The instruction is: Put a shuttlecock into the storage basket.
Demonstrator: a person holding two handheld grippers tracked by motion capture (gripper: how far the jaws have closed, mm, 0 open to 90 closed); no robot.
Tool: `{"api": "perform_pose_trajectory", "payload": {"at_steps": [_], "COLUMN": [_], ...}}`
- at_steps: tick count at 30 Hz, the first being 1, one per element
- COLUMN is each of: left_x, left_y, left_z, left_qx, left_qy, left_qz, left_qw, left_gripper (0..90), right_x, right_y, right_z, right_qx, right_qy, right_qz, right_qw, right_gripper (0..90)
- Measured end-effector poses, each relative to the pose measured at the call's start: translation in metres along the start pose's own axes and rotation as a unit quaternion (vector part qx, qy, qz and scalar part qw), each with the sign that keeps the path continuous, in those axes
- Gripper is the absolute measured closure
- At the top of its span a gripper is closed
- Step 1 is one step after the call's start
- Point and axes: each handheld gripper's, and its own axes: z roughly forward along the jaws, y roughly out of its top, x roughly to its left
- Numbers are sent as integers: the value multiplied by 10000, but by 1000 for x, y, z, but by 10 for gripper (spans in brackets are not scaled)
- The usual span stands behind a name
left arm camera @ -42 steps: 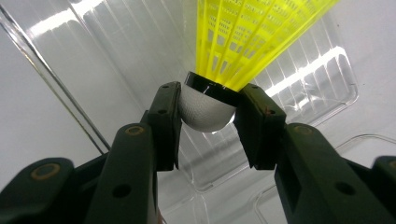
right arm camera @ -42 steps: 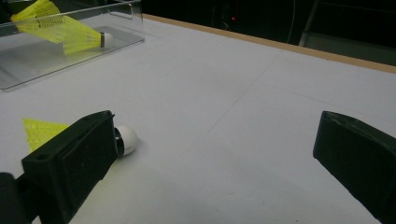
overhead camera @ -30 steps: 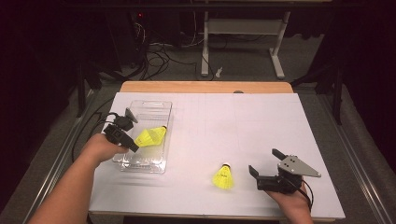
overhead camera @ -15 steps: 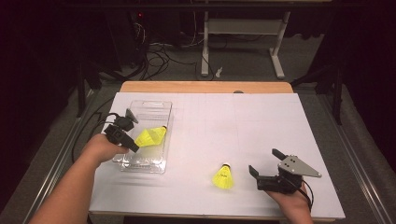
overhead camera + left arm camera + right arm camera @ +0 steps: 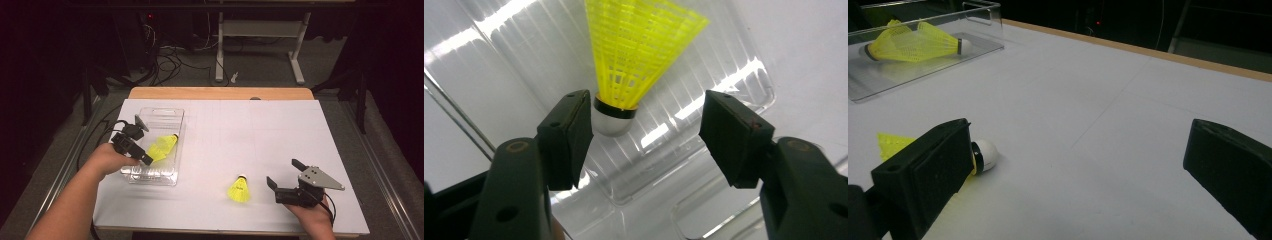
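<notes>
A clear plastic tray (image 5: 170, 116) lies at the table's left with yellow shuttlecocks (image 5: 165, 145) in it. My left gripper (image 5: 145, 147) hovers over the tray's near half. Its jaws have just been opening. In the left gripper view a yellow shuttlecock (image 5: 634, 45) points its white cork (image 5: 610, 125) down between the jaws. The cork sits beside the left pad and well apart from the right one, so the left gripper (image 5: 649, 120) is open. Another yellow shuttlecock (image 5: 239, 189) lies on the white table left of my right gripper (image 5: 282, 172), which rests open with nothing between its jaws (image 5: 1078, 145).
The white table top (image 5: 250, 135) stretches between the tray and the right gripper. Its wooden far edge (image 5: 220, 93) borders a dark floor with cables and a metal stand. In the right gripper view the tray (image 5: 983, 12) shows far left and the loose shuttlecock's cork (image 5: 984, 154) sits behind the left jaw.
The left gripper's jaws have parted around the shuttlecock in the tray. Both hands have stayed in place, and the shuttlecock on the table has not moved.
</notes>
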Motion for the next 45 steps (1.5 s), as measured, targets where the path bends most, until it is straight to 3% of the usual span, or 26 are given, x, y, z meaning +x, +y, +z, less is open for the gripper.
{"api": "perform_pose_trajectory", "payload": {"at_steps": [3,7,11,28,35,45], "left_x": [-7,-15,-21,-21,-21,-26], "left_y": [1,3,4,-2,-2,-4], "left_z": [-4,-9,-14,-27,-26,-27], "left_qx": [-52,-36,-34,11,107,69], "left_qy": [-83,12,80,19,69,132], "left_qz": [39,164,156,-19,-105,-47], "left_qw": [9999,9999,9998,10000,9999,9999], "left_gripper": [358,325,300,142,5,5], "right_x": [0,1,1,1,-1,0], "right_y": [0,1,0,0,-1,-1], "right_z": [0,0,-1,-2,-2,0], "right_qx": [-4,-7,-10,-5,7,12], "right_qy": [3,0,7,-15,-22,10], "right_qz": [-22,-31,-25,-22,-29,-59], "right_qw": [10000,10000,10000,10000,10000,10000], "right_gripper": [3,3,3,3,3,3]}}
